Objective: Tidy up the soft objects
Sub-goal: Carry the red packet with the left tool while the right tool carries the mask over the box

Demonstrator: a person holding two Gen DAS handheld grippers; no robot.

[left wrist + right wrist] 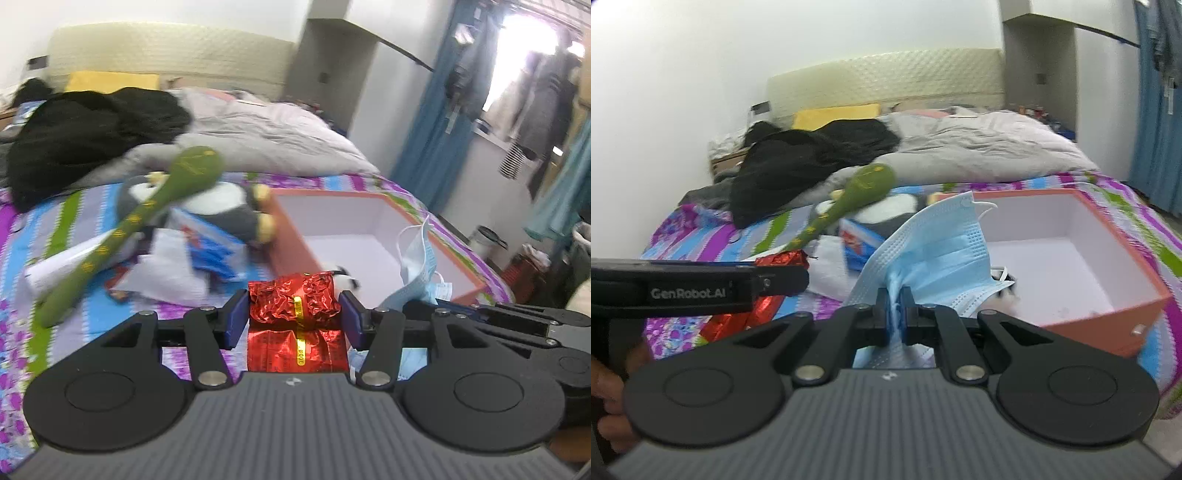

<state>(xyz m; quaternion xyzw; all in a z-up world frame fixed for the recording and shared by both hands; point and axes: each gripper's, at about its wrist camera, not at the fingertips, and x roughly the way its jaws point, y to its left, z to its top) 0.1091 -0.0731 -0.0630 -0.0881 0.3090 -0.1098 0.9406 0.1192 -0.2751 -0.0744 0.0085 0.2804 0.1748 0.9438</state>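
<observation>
The left black two-finger gripper (294, 316) has a ribbed dark-grey base plate with a small white logo, two round black discs beside it, black linkage arms pinned with silver screws, and dark-blue rubber pads (236, 318). The right black two-finger gripper (896, 314) is built the same way. Seen side-on from the right wrist, the left unit carries white "GenRobot.AI" lettering, and bare skin of the person's left hand (607, 404) shows below it.

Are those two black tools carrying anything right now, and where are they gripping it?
Yes. The left tool clamps a red foil packet by its two side edges. The right tool pinches a blue face mask at its bunched lower edge.
</observation>
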